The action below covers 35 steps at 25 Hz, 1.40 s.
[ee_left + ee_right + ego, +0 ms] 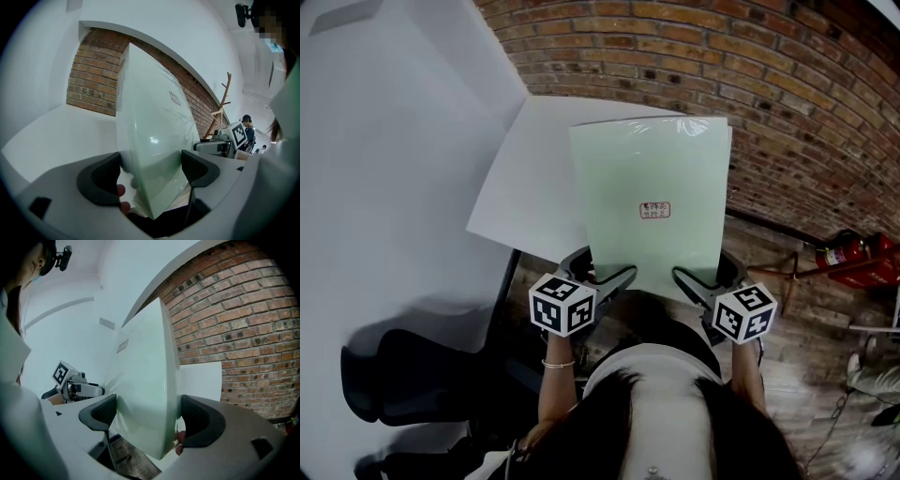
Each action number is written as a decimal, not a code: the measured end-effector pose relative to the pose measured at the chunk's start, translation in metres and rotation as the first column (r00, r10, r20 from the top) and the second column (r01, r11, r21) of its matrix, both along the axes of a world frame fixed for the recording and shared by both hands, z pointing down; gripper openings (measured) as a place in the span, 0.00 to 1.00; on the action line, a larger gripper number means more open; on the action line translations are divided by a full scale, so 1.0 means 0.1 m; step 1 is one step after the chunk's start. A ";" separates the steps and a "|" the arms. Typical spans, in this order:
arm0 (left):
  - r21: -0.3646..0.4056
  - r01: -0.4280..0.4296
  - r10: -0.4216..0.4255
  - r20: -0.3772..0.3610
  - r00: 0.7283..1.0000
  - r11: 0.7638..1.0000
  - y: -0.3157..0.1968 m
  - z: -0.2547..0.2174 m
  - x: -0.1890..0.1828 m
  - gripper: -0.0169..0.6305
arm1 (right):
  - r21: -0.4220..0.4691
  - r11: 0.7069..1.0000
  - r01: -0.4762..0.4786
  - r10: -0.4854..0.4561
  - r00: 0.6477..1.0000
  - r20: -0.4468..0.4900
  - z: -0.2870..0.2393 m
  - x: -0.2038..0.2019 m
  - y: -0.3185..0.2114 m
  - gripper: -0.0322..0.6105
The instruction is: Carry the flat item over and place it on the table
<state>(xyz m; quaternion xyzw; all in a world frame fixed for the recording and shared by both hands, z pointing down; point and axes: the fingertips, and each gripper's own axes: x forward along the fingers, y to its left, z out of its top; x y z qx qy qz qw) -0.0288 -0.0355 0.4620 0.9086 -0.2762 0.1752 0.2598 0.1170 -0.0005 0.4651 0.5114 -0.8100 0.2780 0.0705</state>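
Observation:
A pale green flat item in glossy wrap, with a small label in its middle, is held in the air over the near edge of a white table. My left gripper is shut on its near left corner and my right gripper on its near right corner. The left gripper view shows the flat item edge-on, standing between the jaws of the left gripper. In the right gripper view the flat item likewise sits between the jaws of the right gripper.
A brick wall runs behind and right of the table. A white wall fills the left. A black chair stands low left. A red fire extinguisher lies on the wooden floor at right. A wooden coat rack stands by the wall.

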 end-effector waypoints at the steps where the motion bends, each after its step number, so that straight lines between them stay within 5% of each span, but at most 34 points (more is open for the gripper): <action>1: -0.002 0.002 -0.002 0.000 1.000 1.000 -0.02 0.01 0.01 0.65 | -0.002 1.000 0.002 -0.002 1.000 0.000 0.01 0.01 -0.03 0.69; 35: -0.055 0.130 -0.129 0.020 0.991 0.990 -0.60 0.22 0.00 0.65 | -0.059 0.992 0.115 -0.113 0.993 0.034 0.23 0.02 -0.78 0.69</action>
